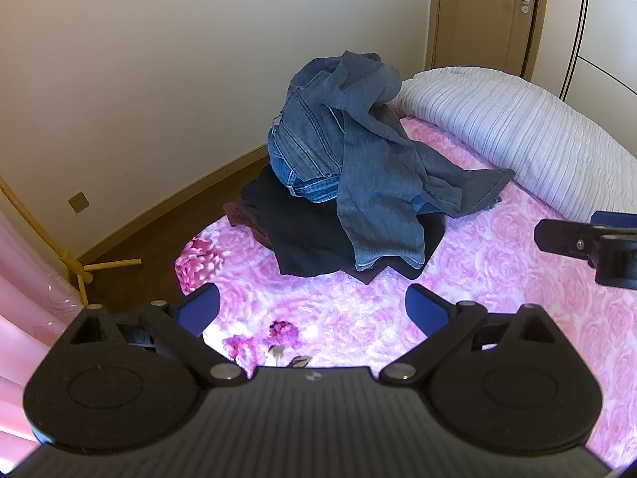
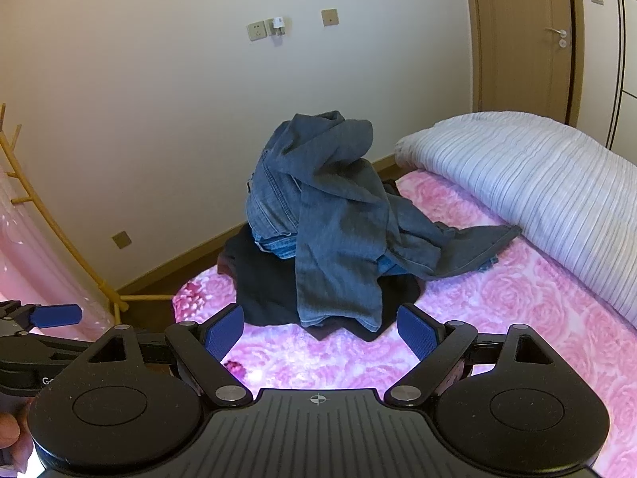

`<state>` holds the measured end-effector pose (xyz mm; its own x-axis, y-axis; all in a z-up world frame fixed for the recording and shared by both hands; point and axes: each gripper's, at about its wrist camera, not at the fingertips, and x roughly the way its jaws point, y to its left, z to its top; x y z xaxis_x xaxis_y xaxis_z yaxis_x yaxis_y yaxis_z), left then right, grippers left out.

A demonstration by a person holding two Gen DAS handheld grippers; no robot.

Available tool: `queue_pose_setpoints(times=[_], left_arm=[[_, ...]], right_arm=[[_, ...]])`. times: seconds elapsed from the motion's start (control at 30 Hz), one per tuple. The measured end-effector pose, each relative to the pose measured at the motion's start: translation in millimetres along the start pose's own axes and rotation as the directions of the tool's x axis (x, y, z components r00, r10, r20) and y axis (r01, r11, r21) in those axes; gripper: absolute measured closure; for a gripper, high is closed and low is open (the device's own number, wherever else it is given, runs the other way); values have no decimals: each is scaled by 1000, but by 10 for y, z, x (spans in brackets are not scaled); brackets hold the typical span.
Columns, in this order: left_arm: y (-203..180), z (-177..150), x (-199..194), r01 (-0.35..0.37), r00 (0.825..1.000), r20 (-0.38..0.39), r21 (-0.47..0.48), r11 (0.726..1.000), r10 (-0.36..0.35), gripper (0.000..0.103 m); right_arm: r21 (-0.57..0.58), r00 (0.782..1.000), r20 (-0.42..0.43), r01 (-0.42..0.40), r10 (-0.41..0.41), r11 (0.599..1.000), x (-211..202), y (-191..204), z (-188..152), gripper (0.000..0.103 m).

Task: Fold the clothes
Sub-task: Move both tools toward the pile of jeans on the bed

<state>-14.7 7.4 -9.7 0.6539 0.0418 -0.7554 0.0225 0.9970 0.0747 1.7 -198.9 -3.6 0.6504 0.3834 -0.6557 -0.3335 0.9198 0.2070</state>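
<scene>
Pink rose-patterned bed (image 1: 497,279) fills both views, and the action sits near its far left corner. Heaped there are the crumpled jeans (image 1: 342,139), piled high, one leg trailing down toward the near side and another stretching right to touch the striped white duvet (image 1: 517,135). Under the denim lies a black garment (image 1: 306,239) spread flat on the bed, and a dark maroon piece (image 1: 243,215) peeks out at its left edge, right at the bed's side.

Left hand-held gripper (image 1: 312,306) hovers above the bedspread short of the pile, blue pads wide apart, nothing between them. Right hand-held gripper (image 2: 320,328) is just in front of the hanging jeans leg, jaws spread too, gripping nothing; from the left wrist view one of its fingers pokes in at the right edge.

Beyond the bed: brown floor (image 1: 151,223), a cream wall (image 1: 139,79) with sockets, a wooden door (image 1: 493,12) at the far right corner, and a yellow wooden rack (image 2: 71,251) on the left against pink curtains (image 1: 24,279).
</scene>
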Motion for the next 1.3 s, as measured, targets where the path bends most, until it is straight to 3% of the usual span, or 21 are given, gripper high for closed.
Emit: queue_pose_setpoints(times=[1.3], left_arm=[[-25,2,132,6,999,-36,-4,1000,-6,5]], right_arm=[[-30,999,-34,-2,1,1000,133,20,9,16]])
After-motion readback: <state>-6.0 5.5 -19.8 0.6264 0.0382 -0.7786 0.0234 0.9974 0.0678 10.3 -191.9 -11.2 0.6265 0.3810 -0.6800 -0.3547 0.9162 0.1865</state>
